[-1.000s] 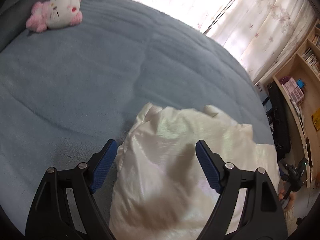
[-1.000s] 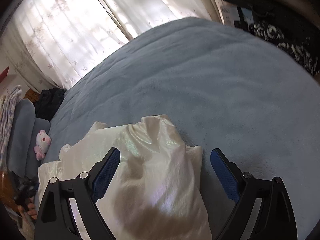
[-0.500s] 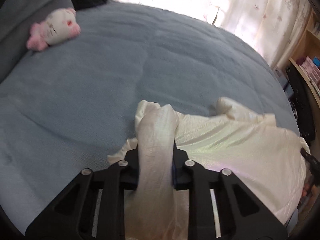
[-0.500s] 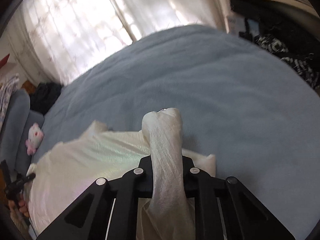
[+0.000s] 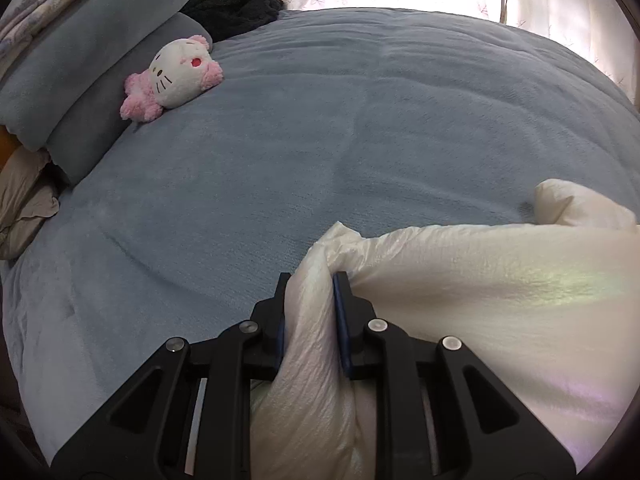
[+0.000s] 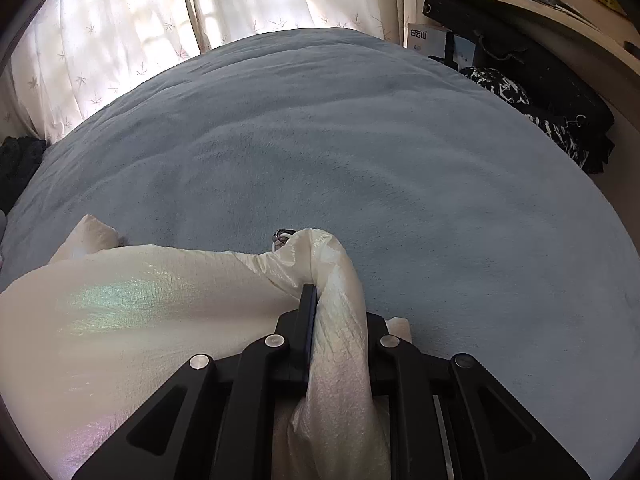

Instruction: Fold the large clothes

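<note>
Both grippers are pinching bunched corners of a cream jacket (image 5: 500, 300) lying on the blue bed (image 5: 360, 120): left gripper (image 5: 310, 300), right gripper (image 6: 334, 312). The fabric, stretching between them, looks light, soft and slippery; corners seem the best hold.

- The cream garment (image 5: 500, 300) runs off the right and bottom edges of the left wrist view, so its full outline cannot be told.
- In the right wrist view the same garment (image 6: 120, 320) is cut by the left and bottom edges.
- The pads of the left gripper (image 5: 309, 308) are mostly buried in bunched fabric.
- On the right gripper (image 6: 336, 316), the right finger is covered by the fabric roll.
- A small metal piece (image 6: 282, 236) at the fabric's tip is too small to identify.
- Print on the box (image 6: 424, 38), upper right, is too small to read.
- The dark heap (image 5: 232, 8), top of frame, is an unreadable shape.
</note>
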The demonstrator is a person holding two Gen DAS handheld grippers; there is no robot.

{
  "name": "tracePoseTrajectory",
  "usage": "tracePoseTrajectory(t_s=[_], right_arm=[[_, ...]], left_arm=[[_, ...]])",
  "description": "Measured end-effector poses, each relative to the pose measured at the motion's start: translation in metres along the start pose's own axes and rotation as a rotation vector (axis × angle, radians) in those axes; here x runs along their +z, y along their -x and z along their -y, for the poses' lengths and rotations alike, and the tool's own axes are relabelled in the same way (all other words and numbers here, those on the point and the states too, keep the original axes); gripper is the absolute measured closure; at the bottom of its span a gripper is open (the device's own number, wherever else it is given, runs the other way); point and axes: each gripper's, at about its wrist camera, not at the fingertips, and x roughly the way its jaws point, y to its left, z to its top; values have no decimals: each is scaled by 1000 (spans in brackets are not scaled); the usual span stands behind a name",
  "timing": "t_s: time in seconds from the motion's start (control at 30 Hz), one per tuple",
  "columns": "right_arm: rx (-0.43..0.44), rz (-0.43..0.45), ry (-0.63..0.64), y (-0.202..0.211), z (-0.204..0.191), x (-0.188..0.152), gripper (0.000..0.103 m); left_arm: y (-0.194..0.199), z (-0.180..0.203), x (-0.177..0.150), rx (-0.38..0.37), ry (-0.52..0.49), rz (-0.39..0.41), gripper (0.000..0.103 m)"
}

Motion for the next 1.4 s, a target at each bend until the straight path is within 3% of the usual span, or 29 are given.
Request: tracePoseTrajectory(t_s=[0.33,0.63,0.77,0.93,1.03,1.2,1.4], right_arm=[[46,18,-58,-3,13,-10,85],[-26,-13,-39,16,13,-6,67],[-72,-24,34,40,3,1,66],[-22,75,29,95,-10,8,66],[54,126,25,128,-31,10,66],[189,170,57,161,-85,-3,55],[226,161,200,155,-158,-28,55]], left_arm=[[-18,-2,-6,-14,34,12,86],[-20,-5,-2,-23,2,2,84],[-6,-13,8,-55,-10,-23,82],[36,-29,19,-130,41,14,82],[73,-20,21,-162,19,84,82],[117,23,8,-240,-89,145,80],[127,86,-9,-293,-158,141,78]])
